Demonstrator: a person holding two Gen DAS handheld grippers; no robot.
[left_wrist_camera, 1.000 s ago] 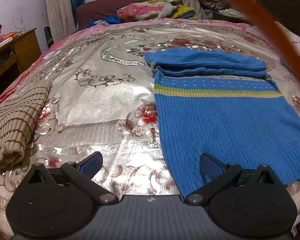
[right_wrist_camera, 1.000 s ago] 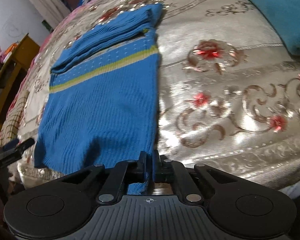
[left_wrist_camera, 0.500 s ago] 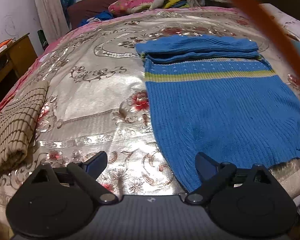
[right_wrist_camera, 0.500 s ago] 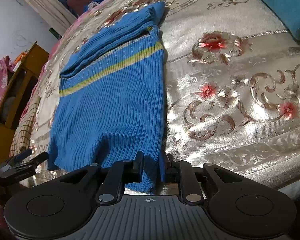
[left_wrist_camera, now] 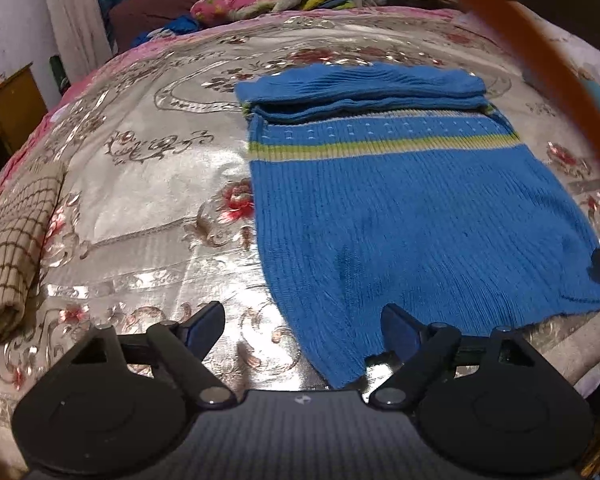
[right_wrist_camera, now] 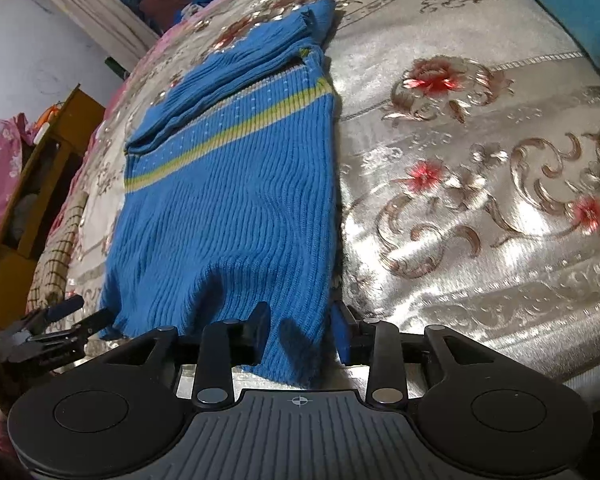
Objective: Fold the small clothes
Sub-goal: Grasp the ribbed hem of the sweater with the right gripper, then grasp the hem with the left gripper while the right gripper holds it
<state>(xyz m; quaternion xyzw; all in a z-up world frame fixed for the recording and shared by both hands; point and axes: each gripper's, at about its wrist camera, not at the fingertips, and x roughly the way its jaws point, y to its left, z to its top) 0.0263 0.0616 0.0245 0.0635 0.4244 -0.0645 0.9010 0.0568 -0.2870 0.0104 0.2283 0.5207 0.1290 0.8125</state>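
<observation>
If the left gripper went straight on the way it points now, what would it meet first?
Probably the blue sweater's near left hem corner, lying between the open left gripper's fingers, or the bedspread beside it; depth is unclear.

Right claw (right_wrist_camera: pixel 300 336) opened (sweater (right_wrist_camera: pixel 228 200) hem between).

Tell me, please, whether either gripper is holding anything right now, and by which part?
Nothing is held. The sweater's near corners lie between the open, just-moving jaws of the left gripper and right gripper.
</observation>
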